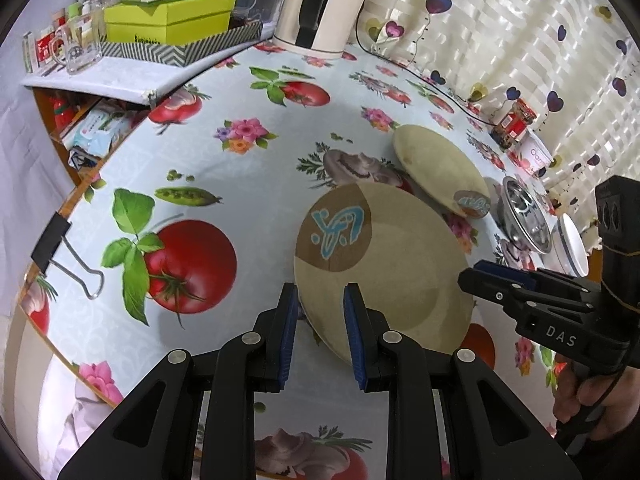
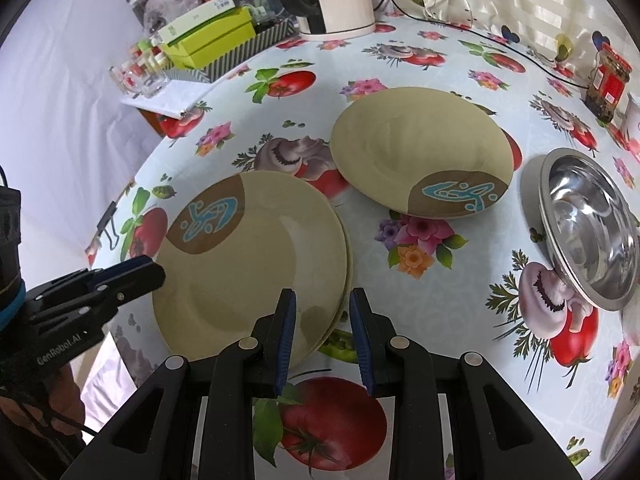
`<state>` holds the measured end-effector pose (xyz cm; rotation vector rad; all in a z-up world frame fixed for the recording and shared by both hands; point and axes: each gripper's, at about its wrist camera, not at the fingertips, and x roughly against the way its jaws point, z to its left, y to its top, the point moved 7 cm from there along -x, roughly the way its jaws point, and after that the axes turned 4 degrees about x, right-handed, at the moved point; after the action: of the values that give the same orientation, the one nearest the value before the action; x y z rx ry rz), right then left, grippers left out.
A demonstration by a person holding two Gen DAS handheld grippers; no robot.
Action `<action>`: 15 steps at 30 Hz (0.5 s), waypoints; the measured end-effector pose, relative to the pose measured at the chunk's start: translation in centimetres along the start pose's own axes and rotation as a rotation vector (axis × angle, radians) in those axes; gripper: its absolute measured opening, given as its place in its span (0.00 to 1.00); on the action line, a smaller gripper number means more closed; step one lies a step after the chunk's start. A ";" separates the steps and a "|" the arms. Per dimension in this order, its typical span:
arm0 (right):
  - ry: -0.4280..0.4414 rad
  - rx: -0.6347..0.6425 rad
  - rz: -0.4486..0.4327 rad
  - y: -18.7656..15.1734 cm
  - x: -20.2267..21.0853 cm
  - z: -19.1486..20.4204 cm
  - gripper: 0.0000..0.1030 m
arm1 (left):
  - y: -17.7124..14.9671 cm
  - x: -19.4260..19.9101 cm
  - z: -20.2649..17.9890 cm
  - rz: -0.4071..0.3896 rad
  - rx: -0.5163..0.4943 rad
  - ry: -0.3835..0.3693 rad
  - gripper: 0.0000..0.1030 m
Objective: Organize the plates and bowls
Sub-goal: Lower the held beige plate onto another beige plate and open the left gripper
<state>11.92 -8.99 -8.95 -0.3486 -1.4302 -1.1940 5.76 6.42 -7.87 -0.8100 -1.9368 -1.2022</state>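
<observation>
A beige plate with a brown patch and blue drawing [image 1: 392, 264] [image 2: 256, 264] lies on top of a like plate, whose rim shows at its right edge [image 2: 347, 276]. My left gripper [image 1: 322, 328] [image 2: 158, 272] hangs over the top plate's near-left rim, jaws a little apart, pads pressing on nothing. My right gripper [image 2: 323, 336] [image 1: 466, 278] sits at the stack's opposite rim, also slightly open and empty. A third beige plate [image 1: 436, 164] [image 2: 416, 148] lies further back. A steel bowl [image 1: 524, 216] [image 2: 588, 224] stands to its right, with a white bowl [image 1: 574, 248] beside it.
The flowered tablecloth [image 1: 240, 168] ends at a table edge on the left, where a binder clip [image 1: 64, 256] holds it. At the back stand a white kettle [image 1: 320, 8], its cable, green boxes [image 1: 172, 16], a glass mug [image 1: 76, 48] and a jar [image 2: 608, 80]. A hand [image 1: 600, 396] holds the right gripper.
</observation>
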 end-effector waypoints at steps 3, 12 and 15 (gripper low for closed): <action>0.005 -0.012 -0.011 -0.1 0.4 -0.2 0.27 | 0.3 0.3 0.0 -0.009 0.000 0.000 0.24; 0.019 -0.032 -0.074 -0.4 2.8 -0.5 0.27 | 0.8 1.3 -1.7 -0.043 -0.044 -0.009 0.24; 0.014 -0.039 -0.097 -0.4 3.5 -0.9 0.32 | 0.9 1.5 -2.4 -0.049 -0.059 -0.014 0.24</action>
<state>11.16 -11.27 -6.29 -0.3000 -1.4267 -1.3012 6.24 4.78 -5.45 -0.8075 -1.9504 -1.2919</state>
